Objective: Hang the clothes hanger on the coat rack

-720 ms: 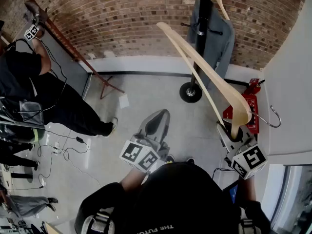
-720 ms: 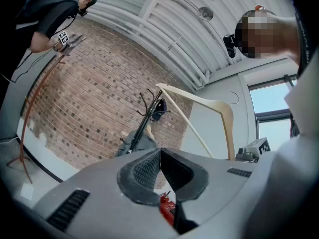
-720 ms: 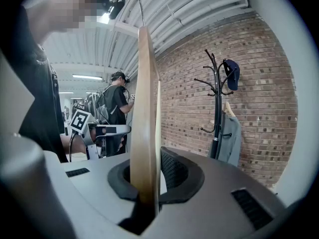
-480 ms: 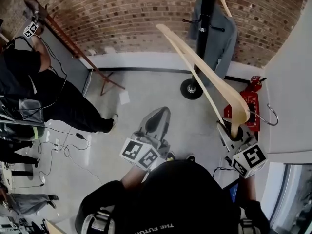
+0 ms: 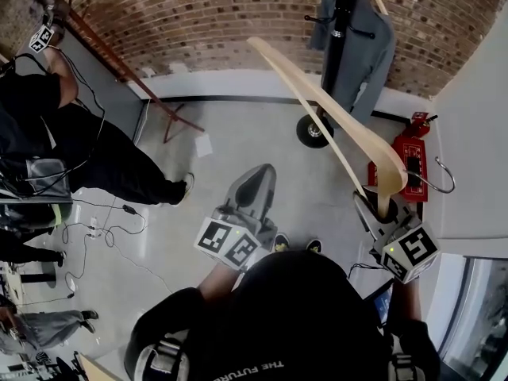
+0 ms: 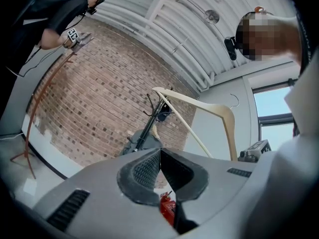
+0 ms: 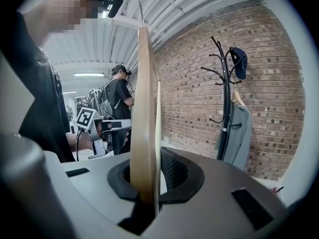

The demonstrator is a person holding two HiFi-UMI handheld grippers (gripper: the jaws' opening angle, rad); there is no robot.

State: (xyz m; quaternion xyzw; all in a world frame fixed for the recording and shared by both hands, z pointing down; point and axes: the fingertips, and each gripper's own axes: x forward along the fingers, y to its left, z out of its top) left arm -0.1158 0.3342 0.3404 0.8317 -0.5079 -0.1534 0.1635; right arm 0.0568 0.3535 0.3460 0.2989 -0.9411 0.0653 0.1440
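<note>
the wooden hanger [image 5: 333,117] is up in the air in front of the person, well apart from the coat rack [image 5: 343,22] at the brick wall, where a grey garment [image 5: 367,50] already hangs. the right gripper [image 5: 379,211] has its jaws nearly closed on the tip of one wooden arm, with the pads pressing on both faces. the wire hook [image 5: 441,179] juts out sideways from the neck. the left gripper [image 5: 255,187] has its jaws together with nothing between them. the hanger looks light and stiff, but its smooth finish and the long free arm could probably let it pivot in a tip grip. a hold nearer the neck would likely steer the hook better. no brand shows on the hanger. white print on the wearer's shirt is cut off, and the lettering on the red wall unit [image 5: 406,169] is too small to read.
</note>
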